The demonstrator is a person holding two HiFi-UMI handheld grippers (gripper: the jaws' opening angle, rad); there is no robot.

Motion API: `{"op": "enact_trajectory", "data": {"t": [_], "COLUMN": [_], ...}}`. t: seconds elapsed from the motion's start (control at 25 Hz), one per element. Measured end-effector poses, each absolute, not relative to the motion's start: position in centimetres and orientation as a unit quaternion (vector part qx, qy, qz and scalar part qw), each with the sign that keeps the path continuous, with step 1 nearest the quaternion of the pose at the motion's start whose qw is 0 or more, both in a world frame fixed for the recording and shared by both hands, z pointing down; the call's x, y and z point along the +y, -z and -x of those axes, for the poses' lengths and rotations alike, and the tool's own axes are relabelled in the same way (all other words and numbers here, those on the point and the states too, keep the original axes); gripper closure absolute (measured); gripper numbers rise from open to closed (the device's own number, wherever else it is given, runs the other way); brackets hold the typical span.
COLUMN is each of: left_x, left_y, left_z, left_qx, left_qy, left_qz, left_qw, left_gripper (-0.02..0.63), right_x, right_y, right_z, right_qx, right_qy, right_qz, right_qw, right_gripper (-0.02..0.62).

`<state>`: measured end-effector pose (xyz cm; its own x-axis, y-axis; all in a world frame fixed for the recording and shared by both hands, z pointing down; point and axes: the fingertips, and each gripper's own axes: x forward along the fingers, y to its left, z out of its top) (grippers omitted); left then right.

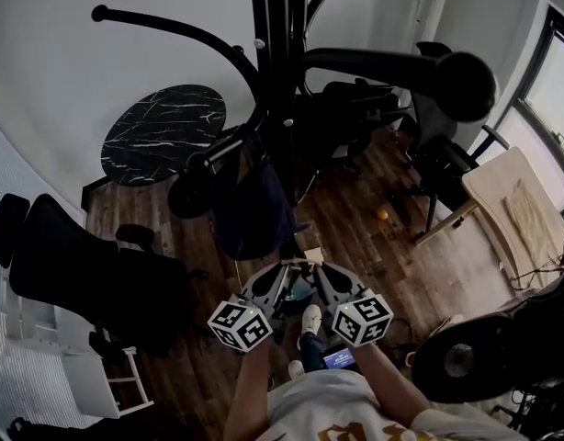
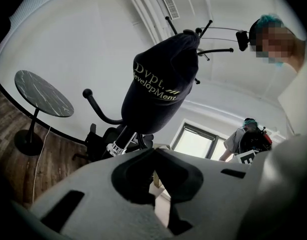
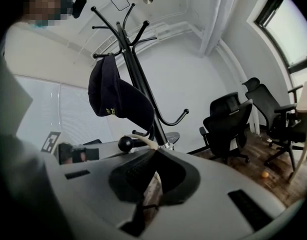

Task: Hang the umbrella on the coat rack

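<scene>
- Fingers of the left gripper [image 2: 153, 151] are closed tip to tip, holding nothing, below the coat rack [image 1: 277, 62].
- Dark blue umbrella [image 2: 158, 84] hangs from an upper hook of the coat rack, beside its pole.
- Right gripper [image 3: 156, 151] fingers are also closed and empty.

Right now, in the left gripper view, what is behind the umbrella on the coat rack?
Only the rack's top hooks show above the umbrella; the pole behind it is covered.
</scene>
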<state>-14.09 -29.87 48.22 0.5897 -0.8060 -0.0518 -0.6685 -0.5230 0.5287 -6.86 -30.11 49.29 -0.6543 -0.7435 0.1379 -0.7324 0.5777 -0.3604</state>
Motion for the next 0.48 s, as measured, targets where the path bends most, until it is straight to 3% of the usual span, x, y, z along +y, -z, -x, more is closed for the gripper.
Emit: {"op": "enact_trajectory", "data": {"t": [0.48], "left_x": [-30.3], "left_y": [-49.9], "left_z": [13.4], "left_qx": [-0.422], "left_qy": [0.131], "left_qz": [-0.862], "left_qw": [0.248], "left_gripper": [0.586], "right_x": [-30.6], "right_y": [-51.1], "right_z": [6.6], "right_qx": [0.882], "right_qy": [0.218], "right_qz": [0.418], "right_qw": [0.005], "right_gripper": [0.584]}}
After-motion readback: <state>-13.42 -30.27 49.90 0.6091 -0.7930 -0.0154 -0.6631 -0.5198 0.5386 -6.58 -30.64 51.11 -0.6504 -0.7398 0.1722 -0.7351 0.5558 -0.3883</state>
